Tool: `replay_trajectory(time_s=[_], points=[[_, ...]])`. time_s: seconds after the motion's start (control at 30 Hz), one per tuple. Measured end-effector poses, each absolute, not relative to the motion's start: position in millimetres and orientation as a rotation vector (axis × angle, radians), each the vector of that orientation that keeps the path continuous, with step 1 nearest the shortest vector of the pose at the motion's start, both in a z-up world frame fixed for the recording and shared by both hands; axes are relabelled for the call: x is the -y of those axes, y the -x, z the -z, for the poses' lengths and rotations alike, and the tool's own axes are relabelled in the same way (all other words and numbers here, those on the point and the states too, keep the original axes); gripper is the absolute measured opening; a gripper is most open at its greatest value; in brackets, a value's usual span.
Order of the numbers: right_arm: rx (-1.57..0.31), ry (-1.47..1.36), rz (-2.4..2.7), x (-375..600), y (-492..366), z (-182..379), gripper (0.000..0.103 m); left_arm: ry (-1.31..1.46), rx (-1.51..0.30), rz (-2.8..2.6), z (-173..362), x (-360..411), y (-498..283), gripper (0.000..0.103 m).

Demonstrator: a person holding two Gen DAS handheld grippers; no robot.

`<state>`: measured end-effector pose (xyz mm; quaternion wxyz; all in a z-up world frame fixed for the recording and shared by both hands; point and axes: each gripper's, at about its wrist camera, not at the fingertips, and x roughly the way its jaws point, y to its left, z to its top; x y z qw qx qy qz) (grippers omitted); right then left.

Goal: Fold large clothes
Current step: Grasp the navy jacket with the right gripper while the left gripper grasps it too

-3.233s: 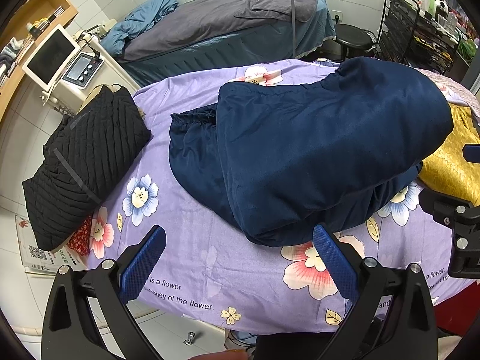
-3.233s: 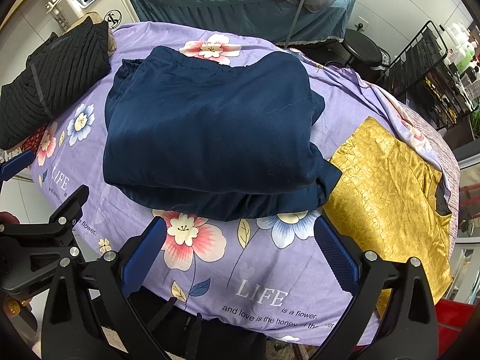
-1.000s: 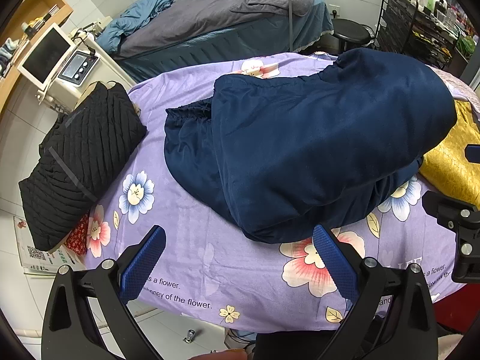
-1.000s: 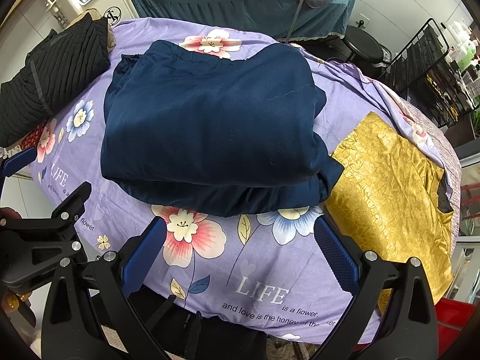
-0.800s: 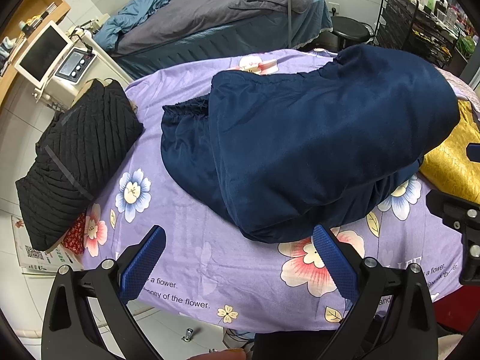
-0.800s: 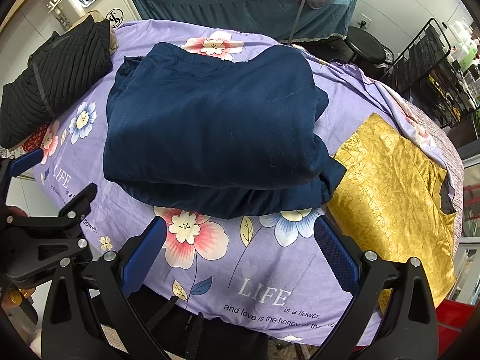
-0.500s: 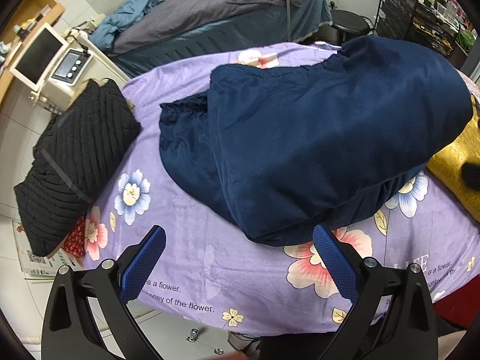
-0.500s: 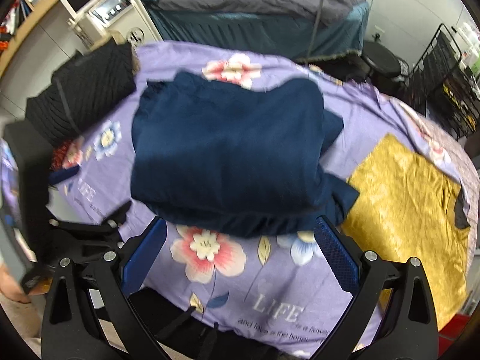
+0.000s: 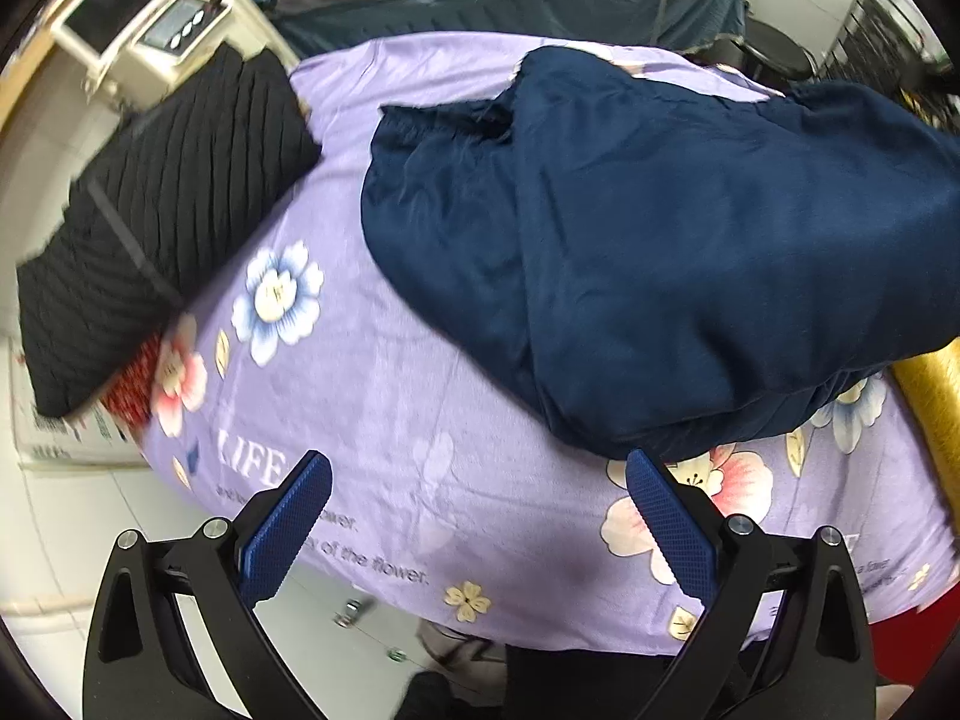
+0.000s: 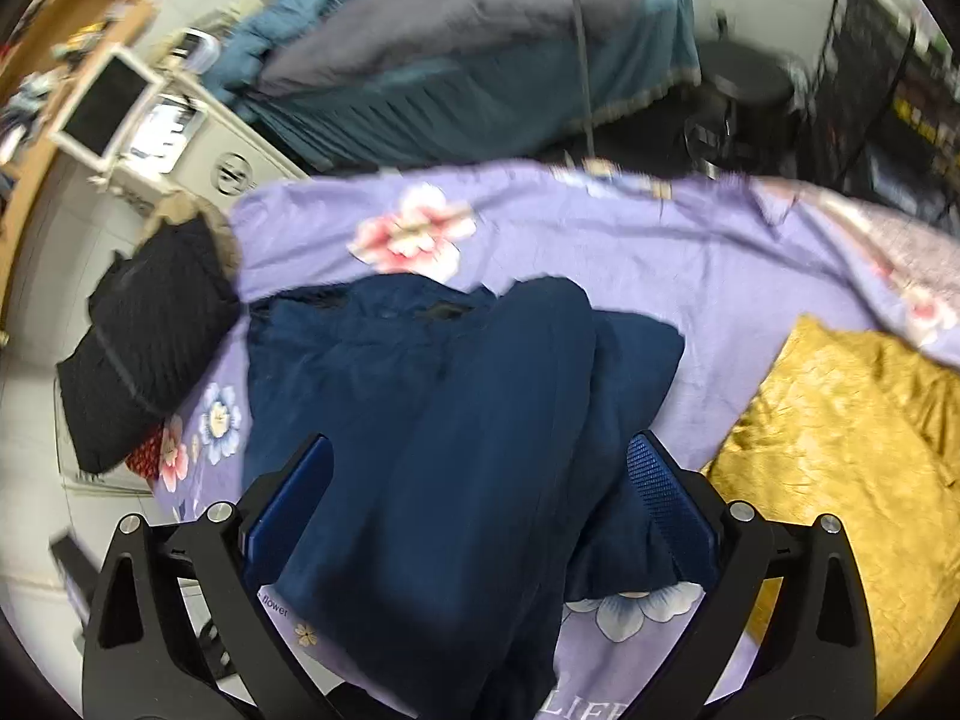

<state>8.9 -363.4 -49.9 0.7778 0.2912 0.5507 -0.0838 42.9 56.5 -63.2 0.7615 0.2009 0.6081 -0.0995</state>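
The navy garment (image 9: pixel 690 252) is lying folded; the gold garment (image 10: pixel 852 438) is being left unfolded, both grippers' jaws spread, empty

Both views are smeared by motion blur, the right wrist view more strongly. The folded navy-blue fabric garment (image 9: pixel 690 252) runs off the right edge of the left wrist view, and its lower layers are hidden under the top fold. In the right wrist view its near end (image 10: pixel 432 540) drops out of frame at the bottom, between the wide-apart fingers. The crinkled gold fabric (image 10: pixel 852 438) is cut by the right edge; in the left wrist view only a sliver (image 9: pixel 936 408) shows. The black ribbed garment (image 9: pixel 162 222) covers part of a red patterned item (image 9: pixel 129 399), too blurred to identify. Print on the lilac floral bedsheet (image 9: pixel 384 372) is partly illegible.
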Motion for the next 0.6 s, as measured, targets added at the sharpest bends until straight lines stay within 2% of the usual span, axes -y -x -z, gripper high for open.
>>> replay_trajectory(time_s=[0.2, 0.23, 0.33, 0.4, 0.47, 0.5, 0.53, 0.6], points=[[-1.394, -0.812, 0.080, 364.0, -42.1, 128.2, 0.097, -0.287, -1.372, 0.166, 69.7, -89.8, -39.6, 0.097], [-1.391, -0.814, 0.068, 358.6, -42.0, 127.9, 0.093, -0.262, -1.389, 0.148, 71.5, -96.1, -38.6, 0.097], [-1.358, -0.690, 0.039, 332.6, -39.8, 114.0, 0.078, -0.191, -1.415, 0.125, 71.5, -110.6, -39.3, 0.096], [-1.325, -0.609, 0.005, 315.2, -32.1, 102.9, 0.060, -0.156, -1.398, 0.120, 65.5, -117.0, -43.0, 0.096], [-1.282, -0.523, -0.079, 286.7, -15.3, 88.6, 0.049, -0.154, -1.360, 0.129, 56.3, -117.5, -47.7, 0.095], [-1.271, -0.500, -0.116, 277.9, -8.3, 83.5, 0.038, -0.155, -1.338, 0.138, 50.6, -116.3, -51.3, 0.095], [-1.250, -0.491, -0.209, 260.7, 6.3, 76.4, 0.032, -0.152, -1.305, 0.152, 42.0, -114.1, -56.2, 0.095], [-1.211, -0.425, -0.329, 227.5, 36.4, 65.9, 0.028, -0.139, -1.223, 0.191, 21.7, -107.6, -66.6, 0.095]])
